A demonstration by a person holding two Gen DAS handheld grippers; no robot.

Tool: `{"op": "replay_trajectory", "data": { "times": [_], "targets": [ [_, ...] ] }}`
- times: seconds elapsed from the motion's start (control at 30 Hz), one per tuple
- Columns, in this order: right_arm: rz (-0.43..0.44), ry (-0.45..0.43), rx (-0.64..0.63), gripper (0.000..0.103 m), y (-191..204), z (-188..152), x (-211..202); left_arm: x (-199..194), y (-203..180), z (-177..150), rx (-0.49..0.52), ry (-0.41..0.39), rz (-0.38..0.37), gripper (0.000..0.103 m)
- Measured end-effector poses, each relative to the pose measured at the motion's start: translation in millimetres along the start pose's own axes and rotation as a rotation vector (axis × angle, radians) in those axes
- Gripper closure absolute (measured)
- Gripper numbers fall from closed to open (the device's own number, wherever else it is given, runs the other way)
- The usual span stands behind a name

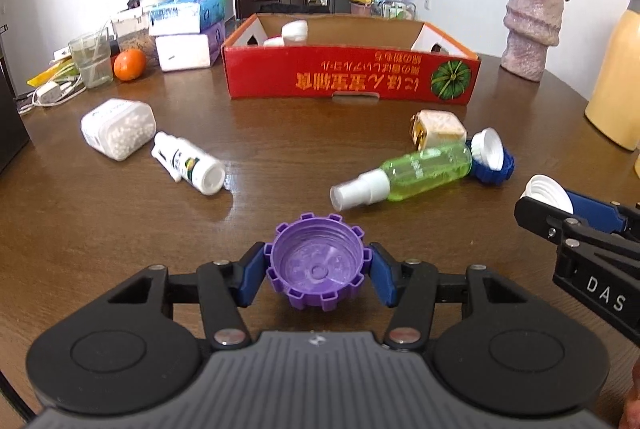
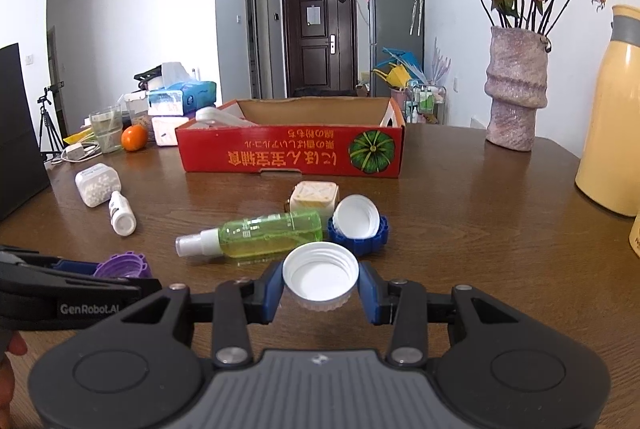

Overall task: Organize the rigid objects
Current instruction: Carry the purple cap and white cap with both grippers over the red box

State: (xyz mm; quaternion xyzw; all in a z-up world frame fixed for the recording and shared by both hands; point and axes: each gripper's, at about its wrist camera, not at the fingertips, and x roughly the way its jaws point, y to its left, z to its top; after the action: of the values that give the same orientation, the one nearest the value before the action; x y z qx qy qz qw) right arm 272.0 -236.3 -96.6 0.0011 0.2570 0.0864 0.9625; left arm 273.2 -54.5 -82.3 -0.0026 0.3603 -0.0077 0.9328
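My left gripper (image 1: 319,271) is shut on a purple notched cap (image 1: 319,265), open side up, just above the table. My right gripper (image 2: 321,283) is shut on a white screw cap (image 2: 320,275); it also shows at the right edge of the left wrist view (image 1: 546,195). A red cardboard box (image 1: 352,79) stands at the back with white bottles inside. On the table lie a green spray bottle (image 1: 416,169), a white cap on a blue notched cap (image 1: 494,157), a beige cube (image 1: 440,127), a white bottle (image 1: 192,165) and a pellet jar (image 1: 118,127).
A pink vase (image 1: 532,29) with dried roses and a yellow flask (image 1: 618,77) stand at the right. Tissue packs (image 1: 188,29), a glass (image 1: 92,59), an orange (image 1: 129,65) and a charger sit at the back left. A dark screen edge is far left.
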Motion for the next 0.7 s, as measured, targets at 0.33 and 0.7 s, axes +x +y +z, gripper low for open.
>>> {"op": "replay_trajectory", "data": {
  "times": [0.33, 0.7],
  "targets": [
    [-0.016, -0.054, -0.012, 0.064, 4.6, 23.5, -7.4, -13.9, -1.6, 25.5, 0.012, -0.069, -0.020, 0.047],
    [-0.032, -0.103, -0.016, 0.064, 6.9, 53.4, -4.7, -18.7, -1.8, 59.7, 0.018, -0.130, -0.033, 0.047]
  ]
}}
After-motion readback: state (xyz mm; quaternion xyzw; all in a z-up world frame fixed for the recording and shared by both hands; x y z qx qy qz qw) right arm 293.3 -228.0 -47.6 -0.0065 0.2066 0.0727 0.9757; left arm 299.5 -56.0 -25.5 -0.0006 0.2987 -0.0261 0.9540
